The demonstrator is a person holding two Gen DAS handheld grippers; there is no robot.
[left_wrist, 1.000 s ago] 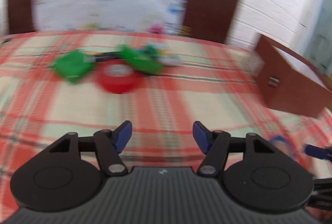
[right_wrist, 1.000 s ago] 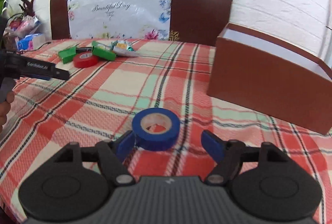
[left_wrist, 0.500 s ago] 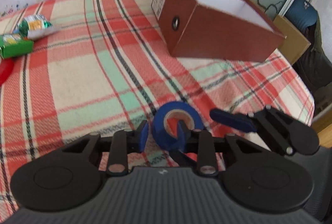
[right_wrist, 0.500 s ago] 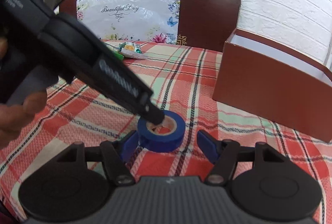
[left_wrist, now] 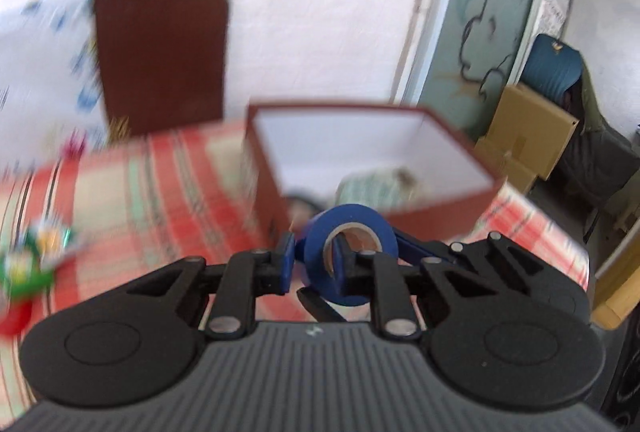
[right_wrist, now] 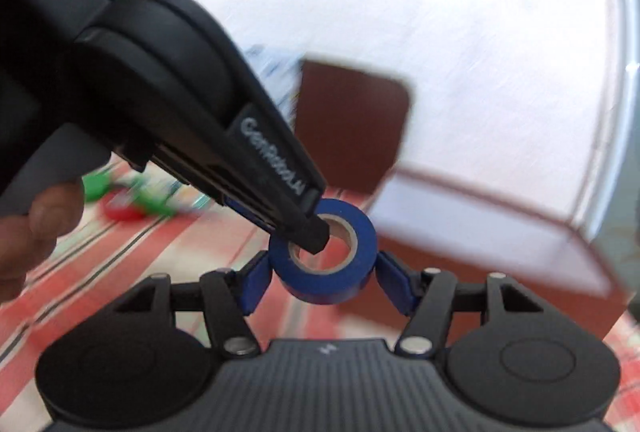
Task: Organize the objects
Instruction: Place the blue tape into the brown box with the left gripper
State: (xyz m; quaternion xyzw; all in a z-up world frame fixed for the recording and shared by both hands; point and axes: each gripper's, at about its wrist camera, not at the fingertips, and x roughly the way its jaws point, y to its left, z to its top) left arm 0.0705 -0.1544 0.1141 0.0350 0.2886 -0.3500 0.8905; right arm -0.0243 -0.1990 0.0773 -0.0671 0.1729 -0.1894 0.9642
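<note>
A blue tape roll (left_wrist: 347, 252) is held off the table by both grippers. My left gripper (left_wrist: 314, 264) is shut on the roll's wall, one finger outside and one inside the core. In the right wrist view my right gripper (right_wrist: 322, 282) is shut on the same roll (right_wrist: 332, 278), its blue pads pressing the outer sides. The left gripper's finger (right_wrist: 280, 188) reaches into the roll's hole from the upper left. The open brown box (left_wrist: 440, 208) with a white inside stands just beyond the roll.
Inside the box lie a pale patterned item (left_wrist: 380, 188) and a dark one (left_wrist: 300, 206). Green packets (right_wrist: 96, 184) and a red tape roll (right_wrist: 120, 208) lie far left on the plaid cloth (left_wrist: 160, 200). A brown chair back (left_wrist: 160, 56) stands behind.
The left gripper swung from the far objects to the blue roll and shut on its wall. The right gripper shut on the roll too. Both lifted it off the cloth toward the box.
</note>
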